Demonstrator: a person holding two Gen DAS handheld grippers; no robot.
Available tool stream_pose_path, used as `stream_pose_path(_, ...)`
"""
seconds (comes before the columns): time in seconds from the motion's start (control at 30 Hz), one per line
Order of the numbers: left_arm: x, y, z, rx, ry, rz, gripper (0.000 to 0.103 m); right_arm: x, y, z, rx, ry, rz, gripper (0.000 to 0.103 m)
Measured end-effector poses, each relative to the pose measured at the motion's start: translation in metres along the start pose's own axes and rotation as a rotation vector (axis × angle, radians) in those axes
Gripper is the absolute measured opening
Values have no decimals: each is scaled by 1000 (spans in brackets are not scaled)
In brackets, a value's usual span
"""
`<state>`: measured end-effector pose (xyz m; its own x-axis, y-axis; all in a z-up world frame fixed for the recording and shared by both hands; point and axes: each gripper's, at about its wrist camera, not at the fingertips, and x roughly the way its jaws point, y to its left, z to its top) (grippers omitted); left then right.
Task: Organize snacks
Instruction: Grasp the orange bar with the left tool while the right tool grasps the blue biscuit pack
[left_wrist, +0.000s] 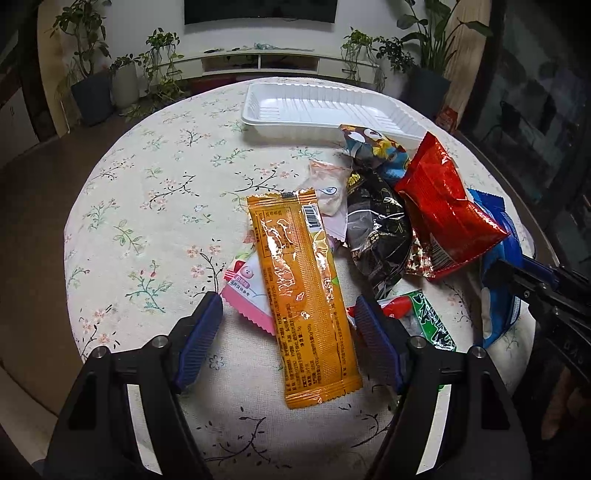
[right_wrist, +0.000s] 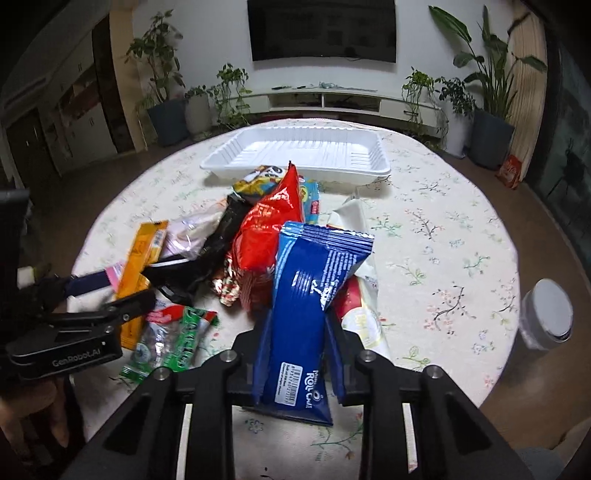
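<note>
A pile of snack packets lies on a round table with a floral cloth (left_wrist: 155, 192). My left gripper (left_wrist: 291, 314) is open, its blue pads either side of a long orange packet (left_wrist: 301, 291) that lies flat over a pink packet (left_wrist: 249, 295). My right gripper (right_wrist: 295, 332) is shut on a blue roll-cake packet (right_wrist: 306, 306), also seen in the left wrist view (left_wrist: 498, 295). A red bag (right_wrist: 266, 229), a black packet (right_wrist: 221, 236) and a green packet (right_wrist: 173, 339) lie in the pile. An empty white tray (right_wrist: 306, 147) stands behind it.
A white-lidded jar (right_wrist: 546, 314) stands at the table's right edge. A cream packet (right_wrist: 362, 295) lies under the blue one. Potted plants, a low TV shelf and a wall TV stand beyond the table.
</note>
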<state>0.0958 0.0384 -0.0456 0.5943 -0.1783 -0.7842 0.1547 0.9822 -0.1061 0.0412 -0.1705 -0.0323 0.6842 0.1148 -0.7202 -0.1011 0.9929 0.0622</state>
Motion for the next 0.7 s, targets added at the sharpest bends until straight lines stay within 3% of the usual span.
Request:
stream_pose_path(0.3, 2, -16, 7, 87, 18, 173, 69, 0, -7, -3, 51, -16, 50, 29)
stream_pose_path(0.4, 12, -25, 5, 157, 53, 248, 69, 0, -7, -4, 53, -16, 54, 29)
stream_pose_path(0.5, 13, -23, 4, 142, 43, 227, 64, 0, -7, -6, 51, -16, 58, 29)
stream_pose_path(0.53, 11, -19, 5, 121, 42, 196, 49, 1, -7, -6, 52, -15, 60, 29)
stream_pose_path(0.57, 11, -17, 5, 113, 45, 190, 45, 0, -7, -6, 52, -16, 63, 29)
stream_pose_path(0.7, 8, -9, 4, 104, 42, 161, 43, -1, -9, -7, 58, -13, 76, 29)
